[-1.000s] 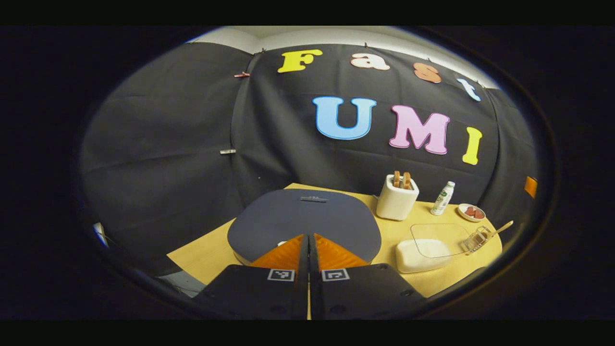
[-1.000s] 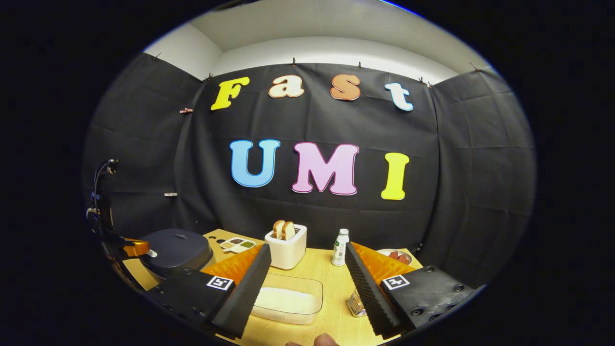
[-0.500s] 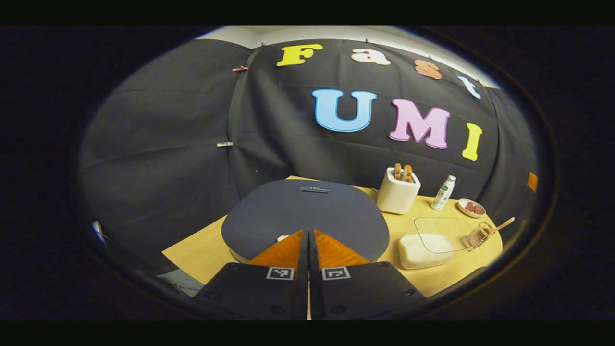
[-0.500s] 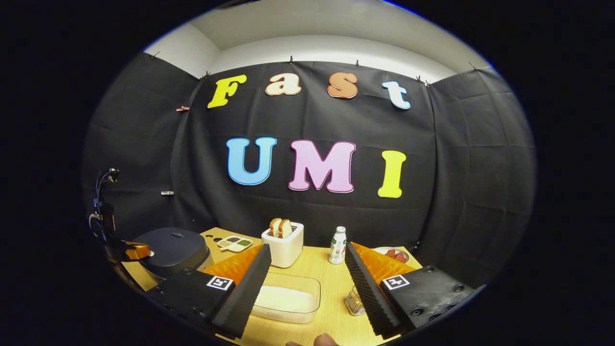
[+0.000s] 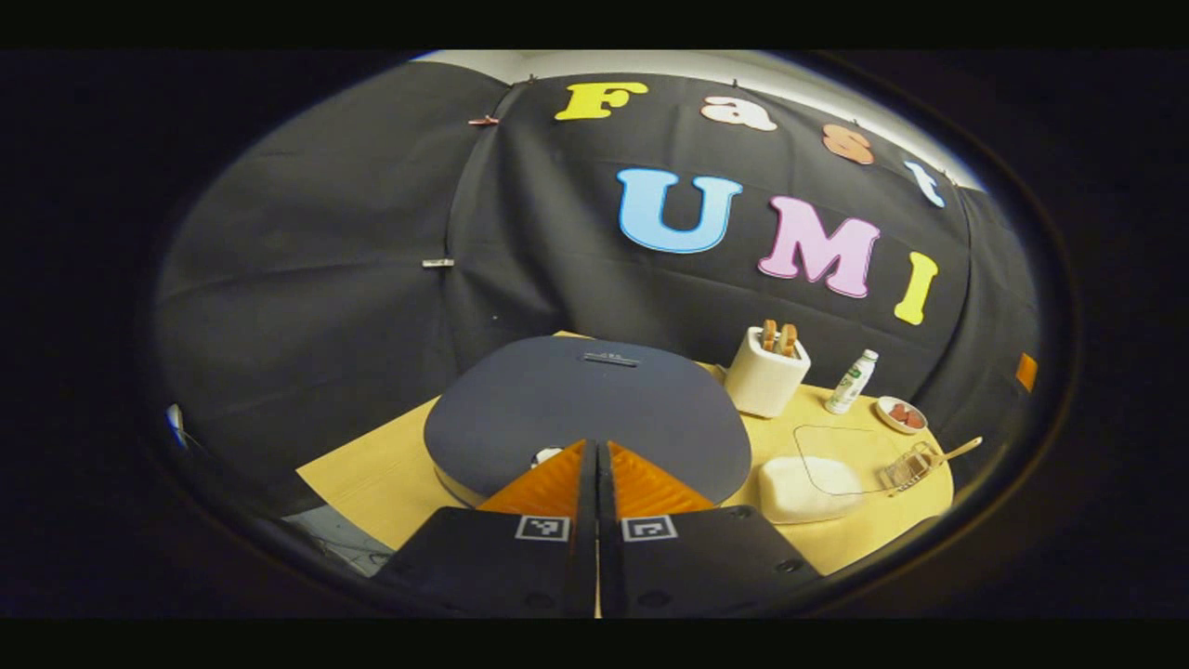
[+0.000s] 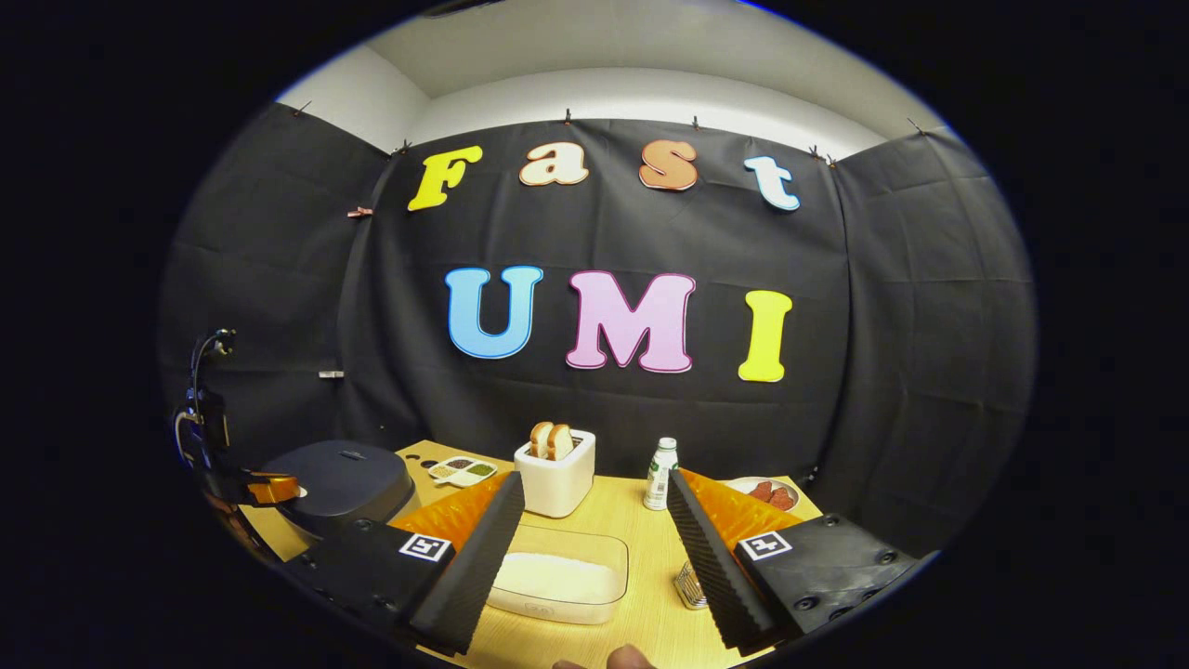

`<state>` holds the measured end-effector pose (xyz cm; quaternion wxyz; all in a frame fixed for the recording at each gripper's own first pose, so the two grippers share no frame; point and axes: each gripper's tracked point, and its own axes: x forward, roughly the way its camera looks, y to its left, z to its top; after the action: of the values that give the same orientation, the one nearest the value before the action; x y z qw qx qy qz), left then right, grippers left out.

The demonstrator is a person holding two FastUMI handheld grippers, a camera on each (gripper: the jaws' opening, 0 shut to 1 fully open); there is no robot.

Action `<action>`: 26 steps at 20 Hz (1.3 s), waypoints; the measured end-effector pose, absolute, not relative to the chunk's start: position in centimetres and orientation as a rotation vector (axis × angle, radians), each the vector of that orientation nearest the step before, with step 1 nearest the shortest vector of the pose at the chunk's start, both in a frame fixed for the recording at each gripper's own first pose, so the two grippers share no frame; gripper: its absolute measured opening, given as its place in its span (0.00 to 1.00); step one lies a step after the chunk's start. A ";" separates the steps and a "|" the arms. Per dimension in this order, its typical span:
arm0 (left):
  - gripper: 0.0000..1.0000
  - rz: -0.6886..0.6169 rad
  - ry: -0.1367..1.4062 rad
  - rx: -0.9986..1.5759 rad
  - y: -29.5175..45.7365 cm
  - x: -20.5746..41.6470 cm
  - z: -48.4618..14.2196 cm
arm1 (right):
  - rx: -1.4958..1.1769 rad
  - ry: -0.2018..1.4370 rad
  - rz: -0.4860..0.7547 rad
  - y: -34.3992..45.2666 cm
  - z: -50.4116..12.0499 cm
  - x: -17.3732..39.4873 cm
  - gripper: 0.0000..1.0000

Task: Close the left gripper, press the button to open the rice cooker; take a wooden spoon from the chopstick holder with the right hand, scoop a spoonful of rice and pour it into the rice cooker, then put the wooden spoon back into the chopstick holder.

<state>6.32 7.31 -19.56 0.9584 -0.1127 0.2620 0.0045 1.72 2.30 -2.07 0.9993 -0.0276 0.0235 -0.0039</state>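
Note:
The rice cooker [image 5: 585,404] is dark with its lid down; its white button [image 5: 545,455] peeks out just left of my left gripper [image 5: 596,446], which is shut with nothing between its fingers and hovers over the lid's near edge. In the right gripper view the left gripper [image 6: 271,488] sits at the front of the rice cooker [image 6: 348,476]. My right gripper [image 6: 593,478] is open and holds nothing, above the clear box of rice [image 6: 560,576] and the wire chopstick holder [image 6: 688,587]. The wooden spoon [image 5: 955,451] sticks out of the chopstick holder [image 5: 906,470].
A white toaster [image 6: 556,472] with bread, a small bottle [image 6: 660,475] and a plate of red food [image 6: 767,492] stand at the back of the wooden table [image 6: 622,520]. A divided dish [image 6: 461,471] lies behind the cooker. A fingertip [image 6: 628,658] shows at the bottom edge.
My shut left gripper has moved in closer over the cooker lid, and the white button now shows beside its tips. The right gripper has barely shifted and stays open.

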 end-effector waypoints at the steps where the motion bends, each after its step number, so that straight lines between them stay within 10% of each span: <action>1: 0.07 0.011 0.534 -0.214 7.4 6.4 -19.5 | -0.057 0.047 -0.007 2.3 -2.0 1.7 0.96; 11: 0.09 0.031 0.408 -0.066 7.4 6.5 -14.8 | -0.047 0.042 -0.026 0.8 -1.7 1.3 0.96; 26: 0.61 0.088 0.261 0.039 6.6 3.8 -8.2 | -0.032 0.090 -0.041 -1.9 -3.5 1.4 0.96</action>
<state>3.78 6.64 -8.21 0.9903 0.0194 0.1300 0.0441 1.41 -1.86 -3.54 0.9986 -0.0158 0.0450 -0.0205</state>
